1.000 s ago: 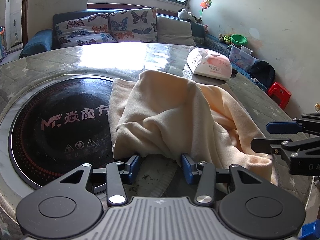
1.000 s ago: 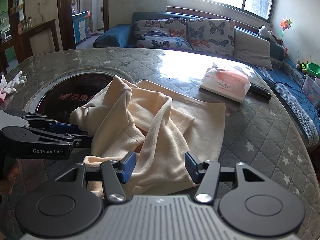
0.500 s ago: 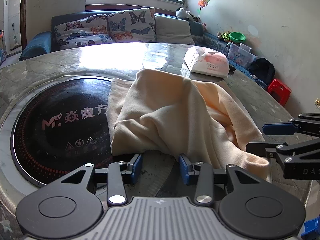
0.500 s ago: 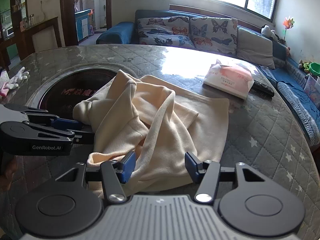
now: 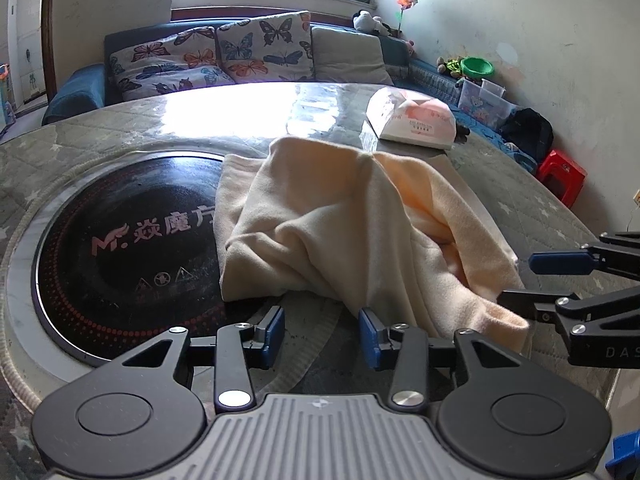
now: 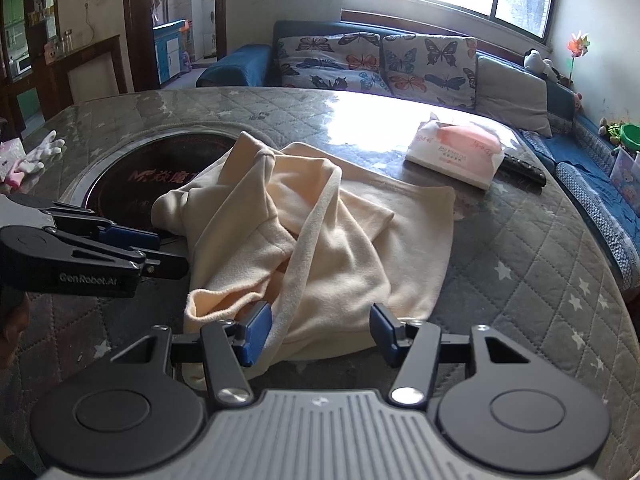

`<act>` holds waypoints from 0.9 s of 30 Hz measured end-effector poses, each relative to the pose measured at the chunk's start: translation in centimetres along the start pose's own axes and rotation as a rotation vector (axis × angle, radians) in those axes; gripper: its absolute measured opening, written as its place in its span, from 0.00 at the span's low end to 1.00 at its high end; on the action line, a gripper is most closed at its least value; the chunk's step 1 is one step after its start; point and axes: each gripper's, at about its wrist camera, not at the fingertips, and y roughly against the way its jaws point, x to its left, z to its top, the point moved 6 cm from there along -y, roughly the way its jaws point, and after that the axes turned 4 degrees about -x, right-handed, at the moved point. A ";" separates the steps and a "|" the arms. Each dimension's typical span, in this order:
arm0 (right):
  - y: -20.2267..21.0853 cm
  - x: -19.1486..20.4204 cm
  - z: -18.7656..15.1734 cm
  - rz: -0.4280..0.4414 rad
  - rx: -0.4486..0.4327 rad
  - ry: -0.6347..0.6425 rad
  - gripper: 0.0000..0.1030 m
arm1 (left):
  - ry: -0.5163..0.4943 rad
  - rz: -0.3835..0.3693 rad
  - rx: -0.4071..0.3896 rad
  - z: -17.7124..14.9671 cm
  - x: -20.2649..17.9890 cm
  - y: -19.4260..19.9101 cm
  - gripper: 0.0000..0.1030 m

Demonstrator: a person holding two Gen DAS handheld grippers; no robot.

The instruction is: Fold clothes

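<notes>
A cream garment lies crumpled in a heap on the round table, partly over the black cooktop. It also shows in the right wrist view. My left gripper is open and empty, just short of the garment's near edge. My right gripper is open, its jaws either side of the garment's near hem, not closed on it. Each gripper shows in the other's view: the right one at the right, the left one at the left.
A pink and white tissue pack and a black remote lie at the table's far right. White gloves lie at the left edge. A sofa with butterfly cushions stands behind. A red stool stands by the wall.
Both grippers have pulled back slightly and stayed open. The garment has not visibly moved.
</notes>
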 end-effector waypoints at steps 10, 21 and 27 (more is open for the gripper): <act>2.2 -2.4 0.8 -0.031 -0.073 -0.031 0.59 | -0.004 0.026 -0.055 2.1 -0.3 1.9 0.70; 2.6 -4.5 1.9 -0.041 -0.138 -0.067 0.64 | 0.016 0.064 -0.071 3.9 0.5 2.2 0.82; 1.8 -5.8 2.5 -0.035 -0.177 -0.099 0.64 | 0.032 0.057 -0.090 5.7 1.3 1.9 0.82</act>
